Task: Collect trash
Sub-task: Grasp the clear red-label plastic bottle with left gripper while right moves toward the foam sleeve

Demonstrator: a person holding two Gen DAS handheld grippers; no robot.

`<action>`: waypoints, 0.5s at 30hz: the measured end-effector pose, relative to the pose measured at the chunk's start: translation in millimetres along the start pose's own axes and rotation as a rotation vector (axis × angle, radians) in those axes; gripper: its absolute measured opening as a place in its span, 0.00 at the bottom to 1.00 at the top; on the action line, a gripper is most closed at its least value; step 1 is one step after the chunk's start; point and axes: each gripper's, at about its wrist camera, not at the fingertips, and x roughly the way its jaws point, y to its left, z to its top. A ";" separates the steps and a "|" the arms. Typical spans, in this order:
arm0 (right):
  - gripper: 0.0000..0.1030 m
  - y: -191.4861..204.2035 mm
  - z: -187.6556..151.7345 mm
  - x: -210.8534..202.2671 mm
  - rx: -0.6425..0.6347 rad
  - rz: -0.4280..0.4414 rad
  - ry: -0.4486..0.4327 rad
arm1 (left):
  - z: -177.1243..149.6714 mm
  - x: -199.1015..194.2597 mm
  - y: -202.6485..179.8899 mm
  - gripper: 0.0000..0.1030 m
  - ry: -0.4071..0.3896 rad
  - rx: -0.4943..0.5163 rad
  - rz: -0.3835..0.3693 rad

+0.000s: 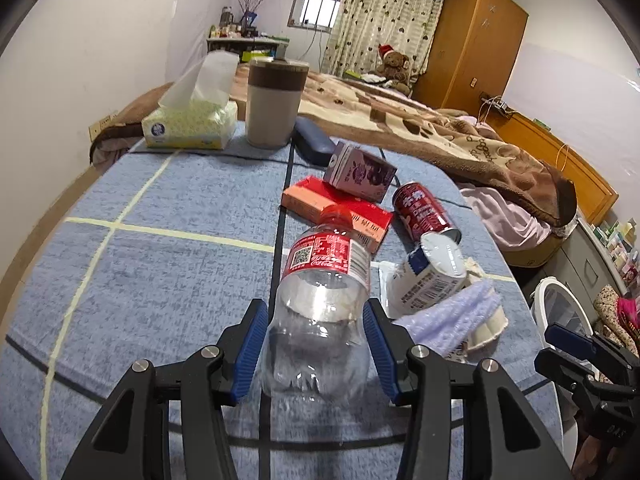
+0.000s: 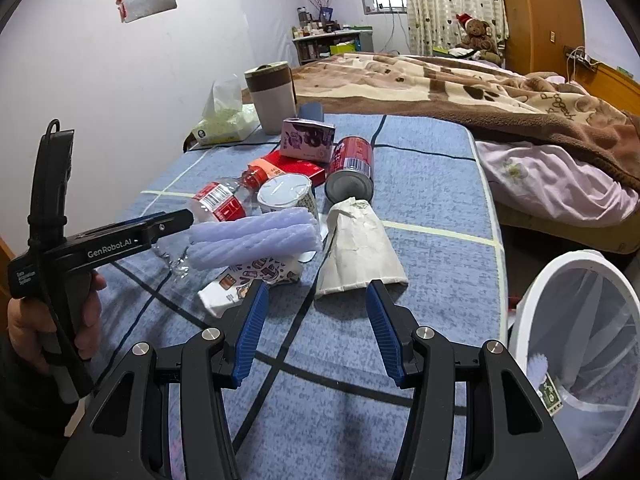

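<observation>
Blue checked bed (image 1: 160,208), trash heaped toward its right edge, white bin (image 2: 536,300) just off that edge. Left claw (image 1: 316,344) part-open, pads bracketing the clear bottle's (image 1: 320,300) base, contact unclear. Right claw (image 2: 316,328) open, empty, before the crumpled paper cup (image 2: 356,248). Beyond: red can (image 2: 352,160), brown blanket (image 1: 460,128), wardrobe (image 1: 476,40)

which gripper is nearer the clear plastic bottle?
Left. The left gripper has its jaws around the bottle; the right gripper hangs open nearer the crumpled paper cup.
</observation>
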 end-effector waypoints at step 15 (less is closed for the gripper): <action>0.51 3.5 8.7 14.3 0.031 0.045 0.031 | -11.2 12.2 -2.8 0.59 0.055 0.026 -0.092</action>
